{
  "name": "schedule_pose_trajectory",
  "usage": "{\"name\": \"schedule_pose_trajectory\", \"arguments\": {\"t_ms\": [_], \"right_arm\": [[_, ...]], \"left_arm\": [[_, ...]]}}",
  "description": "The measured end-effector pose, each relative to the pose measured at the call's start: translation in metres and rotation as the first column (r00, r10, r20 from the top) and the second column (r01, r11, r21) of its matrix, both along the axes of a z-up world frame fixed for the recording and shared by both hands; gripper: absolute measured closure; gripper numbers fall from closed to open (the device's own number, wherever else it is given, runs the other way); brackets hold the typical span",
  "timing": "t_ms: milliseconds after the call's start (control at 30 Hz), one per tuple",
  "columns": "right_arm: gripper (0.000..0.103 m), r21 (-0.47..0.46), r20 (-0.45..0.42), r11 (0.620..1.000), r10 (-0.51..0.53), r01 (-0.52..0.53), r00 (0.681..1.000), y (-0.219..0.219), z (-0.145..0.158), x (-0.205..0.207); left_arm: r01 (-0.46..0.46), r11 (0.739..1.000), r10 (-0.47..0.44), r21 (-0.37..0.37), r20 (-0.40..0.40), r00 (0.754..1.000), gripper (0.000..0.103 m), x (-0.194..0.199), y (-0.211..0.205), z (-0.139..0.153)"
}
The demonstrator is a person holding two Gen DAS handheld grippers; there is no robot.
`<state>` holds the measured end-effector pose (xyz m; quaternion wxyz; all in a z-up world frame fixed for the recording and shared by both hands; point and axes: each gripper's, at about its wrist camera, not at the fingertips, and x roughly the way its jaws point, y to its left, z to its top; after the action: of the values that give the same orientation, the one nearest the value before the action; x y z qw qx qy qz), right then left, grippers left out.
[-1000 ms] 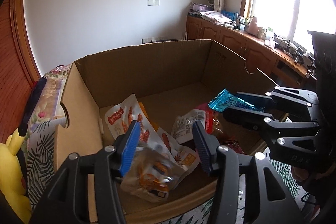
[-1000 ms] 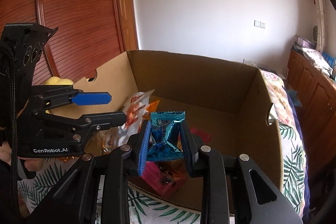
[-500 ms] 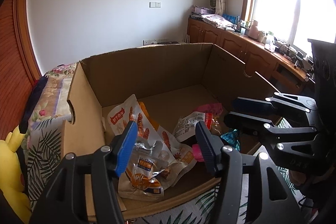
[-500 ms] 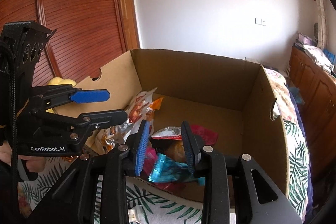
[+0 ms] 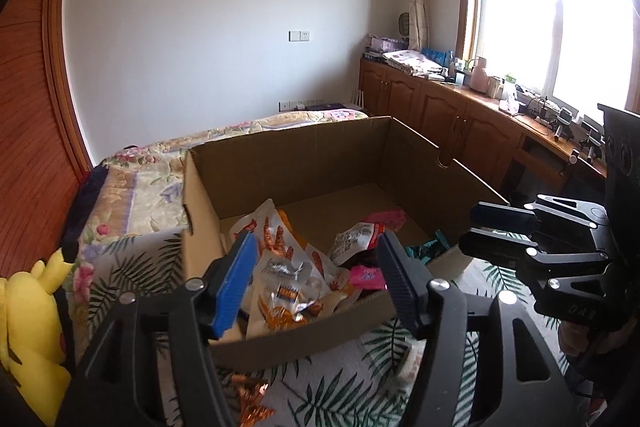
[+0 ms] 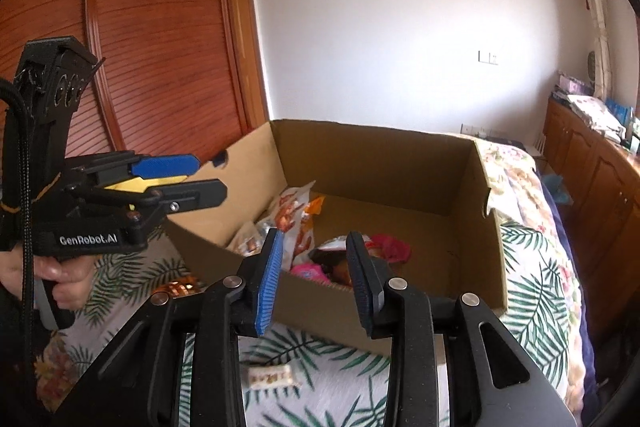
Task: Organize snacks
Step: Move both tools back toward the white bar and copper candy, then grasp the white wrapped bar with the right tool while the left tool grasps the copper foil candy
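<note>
Above the box [image 5: 304, 151] near rim, left claw [image 5: 316, 277] and right claw [image 6: 314, 277] opening, empty, snacks [image 5: 296, 267] inside.

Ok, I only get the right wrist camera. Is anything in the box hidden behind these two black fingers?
Observer: Yes. A teal packet lies in the cardboard box, in its near right corner.
Operator: And what is off to the left of the box?
Observer: A yellow plush toy sits there, outside the box.
Operator: Where does all the light come from?
Observer: From a large window above the wooden cabinets on the right.
</note>
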<state>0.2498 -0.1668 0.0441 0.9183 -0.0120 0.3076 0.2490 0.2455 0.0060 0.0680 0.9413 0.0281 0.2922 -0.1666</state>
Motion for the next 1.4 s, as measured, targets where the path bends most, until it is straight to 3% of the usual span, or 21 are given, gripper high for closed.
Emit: {"name": "schedule_pose_trajectory", "arguments": {"t_ms": [100,300,533,833,1100,1400], "right_arm": [[0.069,0.007,-0.002,1.000,-0.001,0.001,1.000,0.000,0.000,-0.012],[0.067,0.018,-0.023,1.000,0.000,0.001,1.000,0.001,-0.008,-0.034],[0.065,0.005,-0.076,1.000,0.000,0.000,0.997,0.004,-0.031,-0.047],[0.064,-0.009,-0.143,1.000,0.000,-0.002,0.990,0.012,-0.062,-0.056],[0.061,-0.007,-0.199,1.000,0.004,-0.005,0.980,0.016,-0.082,-0.057],[0.054,-0.026,-0.244,1.000,0.012,-0.019,0.970,0.027,-0.098,-0.058]], "left_arm": [[-0.011,1.000,0.011,0.009,0.011,1.000,0.031,-0.015,0.007,-0.001],[-0.038,0.999,0.038,0.020,-0.007,0.999,0.031,-0.038,0.021,-0.013],[-0.081,0.996,0.083,0.032,-0.071,0.994,0.031,-0.048,0.041,-0.049],[-0.124,0.990,0.134,0.067,-0.178,0.975,0.032,-0.033,0.053,-0.100],[-0.140,0.988,0.153,0.069,-0.244,0.958,0.046,-0.019,0.061,-0.123],[-0.121,0.990,0.137,0.077,-0.277,0.951,0.055,-0.013,0.058,-0.140]]}}
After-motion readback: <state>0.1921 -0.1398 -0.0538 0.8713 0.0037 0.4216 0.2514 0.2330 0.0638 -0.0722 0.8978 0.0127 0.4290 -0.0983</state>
